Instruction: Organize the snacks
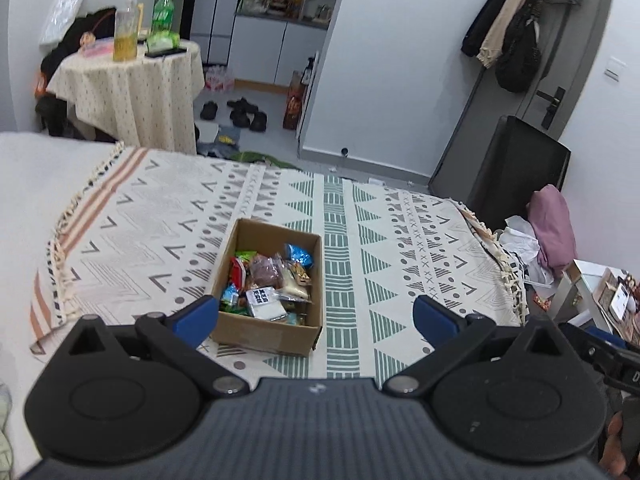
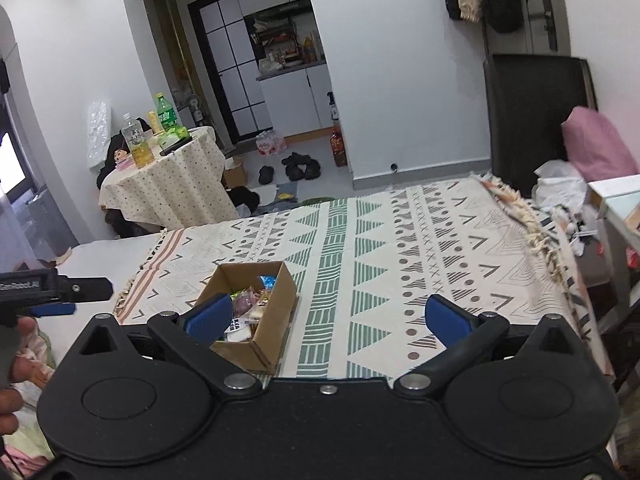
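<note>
Item: open brown cardboard box [image 1: 267,330] of mixed foil and plastic snack packets [image 1: 267,283], sitting on the patterned cream-and-green blanket [image 1: 400,240] covering the bed. Left tool [image 1: 316,318] and right tool [image 2: 328,318] are both hovering spread wide, carrying nothing. Packets are likely light, crinkly, slippery, crushable; pinching a sealed edge is advisable. Box: stiff, graspable by its wall.
</note>
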Demonstrator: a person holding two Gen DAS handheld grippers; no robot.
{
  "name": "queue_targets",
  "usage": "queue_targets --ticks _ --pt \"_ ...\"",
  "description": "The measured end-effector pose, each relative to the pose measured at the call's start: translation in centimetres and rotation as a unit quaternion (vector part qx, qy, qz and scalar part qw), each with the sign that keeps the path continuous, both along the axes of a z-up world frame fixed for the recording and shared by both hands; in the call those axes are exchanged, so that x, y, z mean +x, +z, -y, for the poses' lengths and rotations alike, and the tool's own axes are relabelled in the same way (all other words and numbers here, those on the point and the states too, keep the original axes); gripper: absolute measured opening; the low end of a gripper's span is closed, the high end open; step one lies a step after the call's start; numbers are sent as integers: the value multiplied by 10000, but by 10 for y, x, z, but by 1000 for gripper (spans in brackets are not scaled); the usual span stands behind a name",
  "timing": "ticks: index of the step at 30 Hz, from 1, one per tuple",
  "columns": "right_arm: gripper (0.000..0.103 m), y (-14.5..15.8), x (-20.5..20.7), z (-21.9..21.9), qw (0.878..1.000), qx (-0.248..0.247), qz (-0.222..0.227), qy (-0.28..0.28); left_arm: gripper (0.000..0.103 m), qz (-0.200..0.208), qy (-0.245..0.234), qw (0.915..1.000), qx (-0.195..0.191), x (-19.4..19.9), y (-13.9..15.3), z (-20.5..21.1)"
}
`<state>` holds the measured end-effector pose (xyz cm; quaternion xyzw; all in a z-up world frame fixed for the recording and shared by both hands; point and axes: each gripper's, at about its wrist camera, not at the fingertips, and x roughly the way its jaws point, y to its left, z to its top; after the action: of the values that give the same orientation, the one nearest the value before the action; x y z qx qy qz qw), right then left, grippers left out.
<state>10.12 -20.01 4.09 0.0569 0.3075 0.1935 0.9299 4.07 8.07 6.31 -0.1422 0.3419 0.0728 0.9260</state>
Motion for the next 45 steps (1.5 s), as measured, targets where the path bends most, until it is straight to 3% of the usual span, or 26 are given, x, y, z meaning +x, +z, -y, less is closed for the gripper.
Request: queue_targets --ticks 17,45 --pt "103 -11 -50 -2 9999 -146 30 -45 103 121 -252 9976 637 -62 -7 21" --pt "103 -5 -55 -3 9998 -184 71 -31 103 106 -252 9985 472 -68 -8 20"
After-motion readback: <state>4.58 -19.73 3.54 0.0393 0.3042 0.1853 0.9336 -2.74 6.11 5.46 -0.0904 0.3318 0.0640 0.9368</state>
